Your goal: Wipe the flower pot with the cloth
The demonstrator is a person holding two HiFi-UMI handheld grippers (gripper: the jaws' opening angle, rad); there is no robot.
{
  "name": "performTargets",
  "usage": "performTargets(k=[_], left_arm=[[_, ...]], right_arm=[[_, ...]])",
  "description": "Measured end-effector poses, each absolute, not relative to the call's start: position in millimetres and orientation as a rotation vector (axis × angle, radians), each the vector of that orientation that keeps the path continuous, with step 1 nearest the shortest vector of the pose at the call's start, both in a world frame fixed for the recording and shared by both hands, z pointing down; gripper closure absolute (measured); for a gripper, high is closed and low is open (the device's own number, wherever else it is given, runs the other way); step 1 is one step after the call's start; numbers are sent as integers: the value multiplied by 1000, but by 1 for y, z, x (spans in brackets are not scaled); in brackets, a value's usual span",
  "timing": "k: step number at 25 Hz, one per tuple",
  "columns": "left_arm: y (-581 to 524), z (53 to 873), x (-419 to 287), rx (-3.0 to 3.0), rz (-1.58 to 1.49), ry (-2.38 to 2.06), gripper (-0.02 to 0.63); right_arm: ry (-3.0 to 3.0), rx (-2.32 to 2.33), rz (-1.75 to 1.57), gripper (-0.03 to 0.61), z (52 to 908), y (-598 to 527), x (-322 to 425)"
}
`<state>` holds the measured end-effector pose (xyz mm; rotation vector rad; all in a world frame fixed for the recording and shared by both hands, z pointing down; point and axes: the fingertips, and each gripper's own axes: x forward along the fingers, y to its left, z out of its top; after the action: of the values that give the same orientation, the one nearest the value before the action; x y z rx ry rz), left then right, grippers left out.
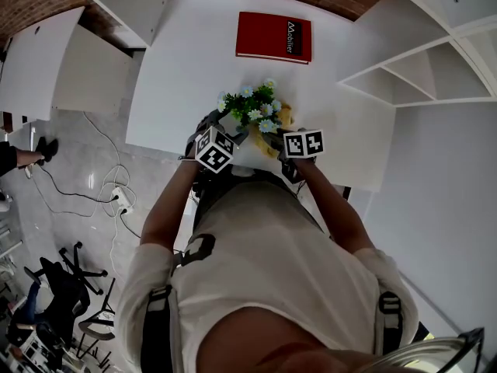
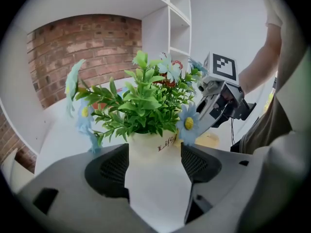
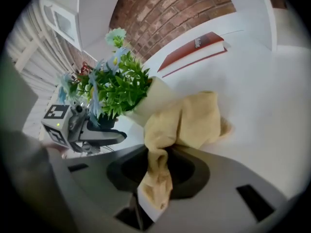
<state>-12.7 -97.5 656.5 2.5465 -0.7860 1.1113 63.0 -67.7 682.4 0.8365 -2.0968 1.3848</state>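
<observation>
**A:** What's around me?

**B:** You're standing at a white table (image 1: 186, 68), with a brick wall (image 2: 73, 57) behind it and white shelves (image 1: 423, 72) off to your right.

**A:** And the pot?

**B:** The flower pot (image 2: 151, 148) stands upright near your edge of the table. It's pale, with dark lettering on its side, and it's full of green leaves and light blue flowers with yellow centres.

**A:** Where's the cloth?

**B:** The yellow cloth (image 3: 192, 118) is bunched against the pot's side and spills onto the table beside it.

**A:** What are my grippers doing?

**B:** Your right gripper (image 3: 158, 171) has its jaws clamped on one twisted end of the cloth, and the rest of the cloth hangs forward onto the pot. Your left gripper (image 2: 154, 166) comes in from the other side with the pot between its jaws. Both pads rest against the pot's walls, so it's gripped just under the foliage. The two grippers are near each other, one on each side of the plant.

**A:** Anything else on the table?

**B:** A red book (image 1: 273, 37) lies flat at the far side, well apart from the pot.
</observation>
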Motion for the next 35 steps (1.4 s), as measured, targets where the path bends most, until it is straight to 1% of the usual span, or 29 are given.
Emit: performTargets(k=[6, 13, 17, 23, 26, 31, 35], left_arm=[[-105, 653, -9, 2552, 1107, -797, 272], [-110, 653, -8, 2555, 1085, -826, 272], [-112, 652, -8, 2543, 1077, -857, 272], [-117, 653, -11, 2539, 1089, -857, 272], [-113, 654, -12, 2532, 1097, -854, 272], [-116, 653, -14, 2525, 1075, -863, 272], [-119, 651, -16, 2528, 1073, -862, 272]], right_arm=[[-2087, 842, 1450, 468, 675, -62, 74], [-2240, 931, 1522, 468, 619, -100, 88], [-2201, 924, 1500, 468, 634, -100, 80], [-2074, 860, 1453, 468, 679, -77, 64], [-2070, 852, 1475, 468, 683, -72, 63], [-2058, 847, 1458, 465, 681, -72, 79], [-2041, 969, 1461, 466, 672, -87, 102]])
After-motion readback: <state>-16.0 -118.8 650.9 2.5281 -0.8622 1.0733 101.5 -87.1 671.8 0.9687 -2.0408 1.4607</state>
